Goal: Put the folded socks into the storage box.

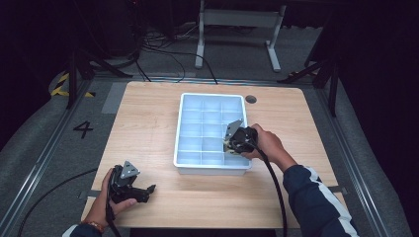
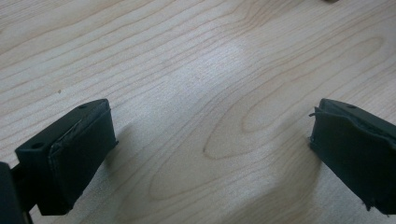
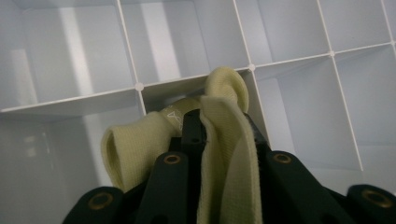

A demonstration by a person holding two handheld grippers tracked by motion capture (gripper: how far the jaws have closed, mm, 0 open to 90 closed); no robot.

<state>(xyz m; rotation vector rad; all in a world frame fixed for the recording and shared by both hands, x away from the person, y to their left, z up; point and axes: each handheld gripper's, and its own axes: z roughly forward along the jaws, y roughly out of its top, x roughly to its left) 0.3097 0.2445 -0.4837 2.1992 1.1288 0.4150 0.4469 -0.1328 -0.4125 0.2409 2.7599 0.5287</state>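
Pale yellow sock (image 3: pixel 224 140) pinched in right claw (image 3: pixel 201 122), hanging lengthwise along the jaws, directly over a right-side cell of the white tray (image 1: pixel 186 129). Left claw (image 1: pixel 146 190) wide, idle on counter (image 1: pixel 148 113) well off tray's near-left corner.

Pale yellow sock (image 3: pixel 224 140), folded, bunched, clamped over divided white tray (image 3: pixel 140 87).

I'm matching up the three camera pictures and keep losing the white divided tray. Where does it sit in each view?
High view: the white divided tray sits at the table's centre, and the right gripper is over its near right part.
Left gripper view: bare wooden table between open jaws; the tray is not in it.
Right gripper view: its compartments lie behind the gripper, shut on a pale yellow cloth.
Shared landmark: the tray's white dividers.
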